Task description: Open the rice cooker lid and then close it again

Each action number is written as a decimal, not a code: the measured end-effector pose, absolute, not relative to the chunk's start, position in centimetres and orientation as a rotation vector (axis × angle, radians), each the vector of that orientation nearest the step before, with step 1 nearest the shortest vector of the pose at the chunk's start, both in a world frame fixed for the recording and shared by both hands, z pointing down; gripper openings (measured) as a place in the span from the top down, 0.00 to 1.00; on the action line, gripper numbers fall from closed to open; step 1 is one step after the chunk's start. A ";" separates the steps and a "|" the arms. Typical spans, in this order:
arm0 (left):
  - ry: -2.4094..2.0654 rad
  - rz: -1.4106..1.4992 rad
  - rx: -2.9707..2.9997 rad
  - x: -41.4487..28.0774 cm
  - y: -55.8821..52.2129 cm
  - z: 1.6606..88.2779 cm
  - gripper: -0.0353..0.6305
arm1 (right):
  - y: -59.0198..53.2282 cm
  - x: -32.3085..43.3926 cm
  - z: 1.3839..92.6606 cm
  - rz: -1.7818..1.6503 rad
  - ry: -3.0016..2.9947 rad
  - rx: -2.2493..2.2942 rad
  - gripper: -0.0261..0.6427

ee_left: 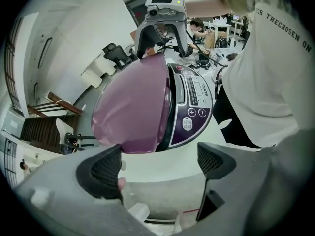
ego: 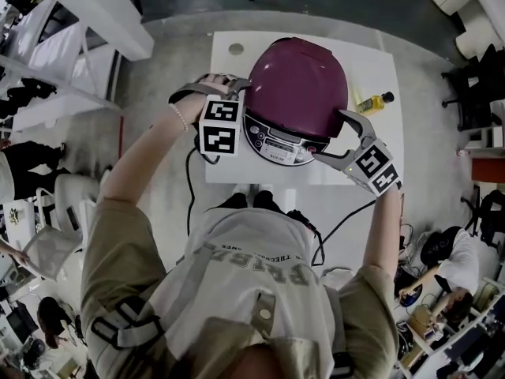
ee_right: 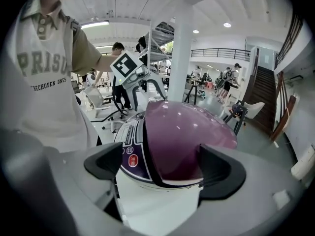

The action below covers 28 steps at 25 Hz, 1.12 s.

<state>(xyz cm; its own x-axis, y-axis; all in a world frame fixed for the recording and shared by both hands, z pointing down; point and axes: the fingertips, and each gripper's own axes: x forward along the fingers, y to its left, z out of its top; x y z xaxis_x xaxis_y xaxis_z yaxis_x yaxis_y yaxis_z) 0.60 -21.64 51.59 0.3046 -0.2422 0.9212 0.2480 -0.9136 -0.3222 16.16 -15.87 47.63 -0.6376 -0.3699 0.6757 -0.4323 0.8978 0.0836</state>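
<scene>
Rice cooker (ego: 278, 136) stands on a white table (ego: 379, 61) directly in front of the person, with its control panel (ego: 272, 144) turned toward them. Its purple lid (ego: 300, 81) is down and seated on the body.

Left gripper (ee_left: 160, 165) is at the cooker's left side. Its jaws are spread wide and hold nothing. In the left gripper view only bare table and the white lower wall of the cooker lie ahead of them. Both dark pads (ee_left: 101, 170) sit short of the lid and are not touching it. The marker cube (ego: 219, 127) of this gripper is just beside the left end of the control panel.

Right gripper (ee_right: 162, 173) is at the cooker's front right corner. Its jaws are also wide apart and clamp nothing. They straddle the cooker's side: one pad (ee_right: 106, 165) is level with the purple panel surround, the other is against the outline of the lid's lower edge. Whether that second pad actually touches the lid cannot be told. From the head view, one finger reaches along the lid's right flank and the other lies below the panel's right end.

Behind the cooker to its right, a small yellow bottle (ego: 371, 101) lies on the table. A round disc (ego: 236, 49) sits behind the cooker to its left.
</scene>
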 end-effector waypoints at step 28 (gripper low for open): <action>-0.115 -1.718 -2.019 -0.1 -21.3 54.5 0.20 | -14.8 16.2 50.6 0.181 -2.220 0.404 0.26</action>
